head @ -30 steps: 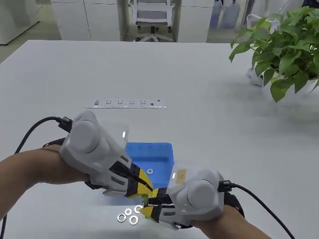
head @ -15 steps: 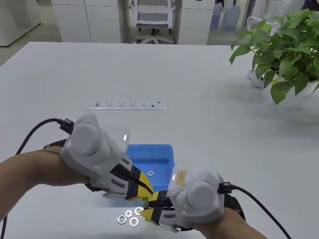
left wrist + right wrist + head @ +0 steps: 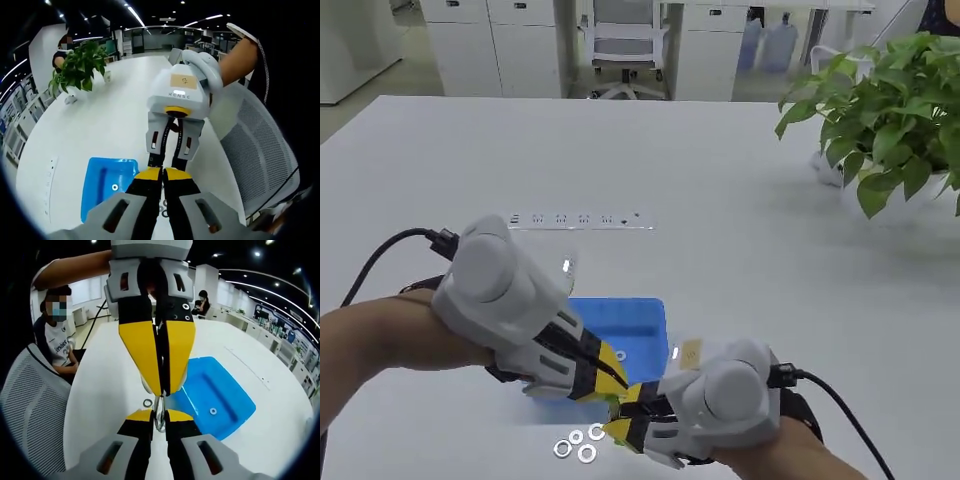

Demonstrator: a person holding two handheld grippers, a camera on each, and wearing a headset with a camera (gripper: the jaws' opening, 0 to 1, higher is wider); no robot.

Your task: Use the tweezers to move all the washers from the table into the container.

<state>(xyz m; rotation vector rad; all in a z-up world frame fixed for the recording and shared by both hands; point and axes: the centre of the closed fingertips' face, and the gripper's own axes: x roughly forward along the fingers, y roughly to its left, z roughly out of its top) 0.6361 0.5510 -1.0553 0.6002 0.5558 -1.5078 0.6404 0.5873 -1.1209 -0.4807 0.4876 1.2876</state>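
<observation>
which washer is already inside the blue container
The lone washer lying flat on the floor of the blue container. The other washers are clustered on the white table, outside the container's near edge.

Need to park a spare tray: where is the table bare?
Bare: the wide stretch between power strip and plant, and the table beyond the strip. Crowded: the near edge, with container, washers, and left claw and right claw closed on the tweezers.
</observation>
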